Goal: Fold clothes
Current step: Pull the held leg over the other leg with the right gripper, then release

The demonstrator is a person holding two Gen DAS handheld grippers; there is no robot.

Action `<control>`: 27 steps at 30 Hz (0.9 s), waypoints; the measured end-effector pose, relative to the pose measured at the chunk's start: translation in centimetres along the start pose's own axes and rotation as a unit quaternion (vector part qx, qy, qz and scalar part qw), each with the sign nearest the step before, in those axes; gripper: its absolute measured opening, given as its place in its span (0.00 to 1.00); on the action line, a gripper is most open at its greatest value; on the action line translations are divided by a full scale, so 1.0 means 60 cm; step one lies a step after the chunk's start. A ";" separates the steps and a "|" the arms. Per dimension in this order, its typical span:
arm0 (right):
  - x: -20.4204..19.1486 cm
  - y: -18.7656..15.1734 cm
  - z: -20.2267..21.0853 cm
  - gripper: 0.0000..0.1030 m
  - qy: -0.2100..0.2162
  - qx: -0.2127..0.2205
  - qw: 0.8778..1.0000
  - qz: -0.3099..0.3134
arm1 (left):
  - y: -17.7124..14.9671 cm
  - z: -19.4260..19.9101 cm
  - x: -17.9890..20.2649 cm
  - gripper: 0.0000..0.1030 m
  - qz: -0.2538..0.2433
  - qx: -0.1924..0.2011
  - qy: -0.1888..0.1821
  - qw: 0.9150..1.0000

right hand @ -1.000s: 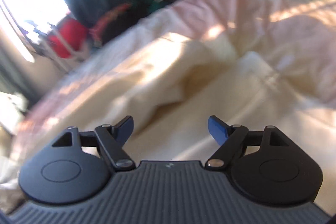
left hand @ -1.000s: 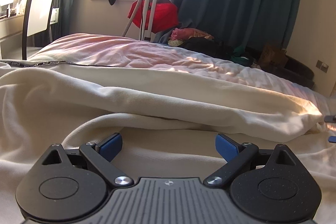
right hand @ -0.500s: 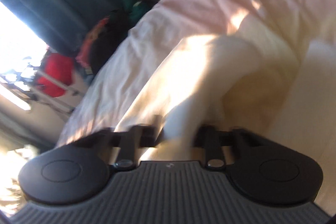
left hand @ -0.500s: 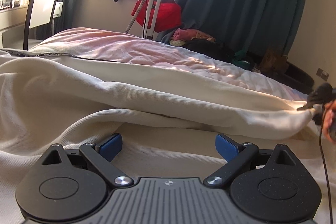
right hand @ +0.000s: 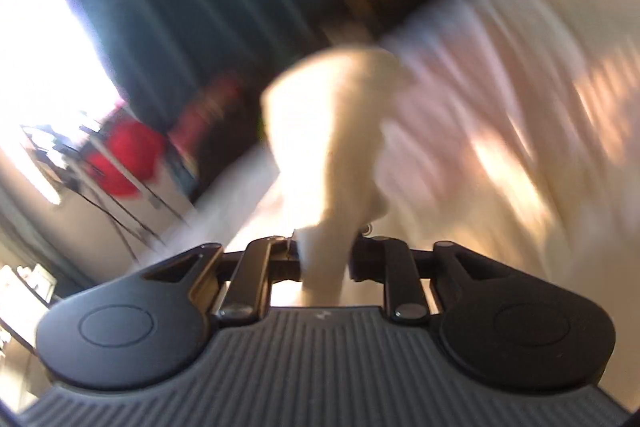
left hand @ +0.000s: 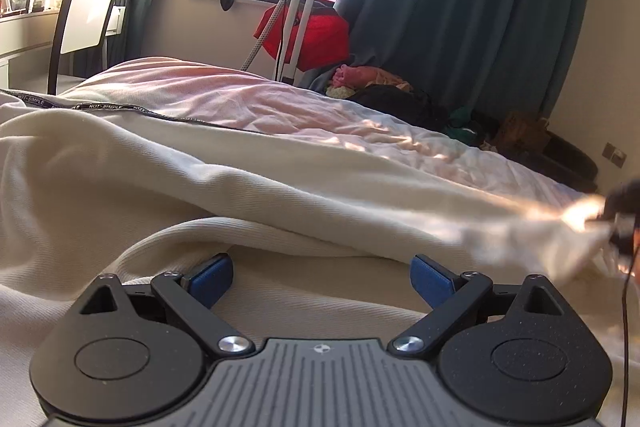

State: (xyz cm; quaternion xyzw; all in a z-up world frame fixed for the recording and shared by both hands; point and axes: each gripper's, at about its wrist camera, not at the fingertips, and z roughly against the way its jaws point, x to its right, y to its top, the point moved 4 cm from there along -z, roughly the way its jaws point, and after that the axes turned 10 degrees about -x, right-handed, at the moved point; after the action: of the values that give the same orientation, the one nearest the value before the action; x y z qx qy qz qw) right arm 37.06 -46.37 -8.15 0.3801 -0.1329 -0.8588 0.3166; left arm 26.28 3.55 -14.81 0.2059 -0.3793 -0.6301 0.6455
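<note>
Since a second ago, the right gripper [right hand: 323, 259] has clamped a corner of the cream ribbed-knit garment [left hand: 248, 183] spread over the pink bedsheet [left hand: 224, 99], jaws now easing open slightly. Left gripper [left hand: 320, 277] hovers wide open, empty, over the cloth.

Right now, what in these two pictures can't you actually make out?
- Garment: left view; its type is unclear, with its near part behind the left gripper and its left side cut off by the edge.
- Right gripper: right view; cloth between the opening jaws covers the pads.
- Room behind: right view; motion blur smears the curtain and red bag.
- Right gripper again: left view; blurred, cut by the right edge.
</note>
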 end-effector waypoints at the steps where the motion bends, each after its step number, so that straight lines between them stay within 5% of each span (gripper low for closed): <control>1: 0.035 -0.013 -0.012 0.23 -0.002 -0.023 0.999 -0.033 | -0.001 0.000 0.001 0.94 -0.001 -0.001 0.002 1.000; 4: 0.108 -0.040 -0.030 0.24 0.035 -0.061 0.993 -0.100 | -0.002 -0.001 0.005 0.94 -0.004 -0.002 0.006 1.000; 9: 0.106 -0.036 -0.018 0.24 0.085 -0.049 0.992 -0.083 | -0.002 -0.007 0.005 0.94 -0.004 -0.006 0.010 1.000; 14: 0.074 0.003 -0.032 0.18 0.012 -0.022 0.997 -0.073 | -0.006 -0.011 -0.002 0.94 -0.001 -0.008 0.008 1.000; 17: -0.006 0.019 -0.042 0.13 -0.086 -0.028 0.996 0.011 | -0.007 -0.009 -0.004 0.94 0.000 -0.007 0.006 1.000; 23: -0.229 0.082 0.064 0.12 0.010 0.106 0.988 0.112 | -0.005 -0.002 -0.008 0.94 0.006 0.000 -0.003 1.000; 27: -0.238 0.087 0.131 0.12 0.018 0.167 0.974 0.152 | -0.006 0.003 -0.009 0.94 0.010 0.001 -0.005 1.000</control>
State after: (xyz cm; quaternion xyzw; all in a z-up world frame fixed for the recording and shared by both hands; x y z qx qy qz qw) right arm 40.89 -41.24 7.71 0.4187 -0.3245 -0.7593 0.3780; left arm 25.92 4.04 -15.09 0.1996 -0.3846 -0.6243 0.6500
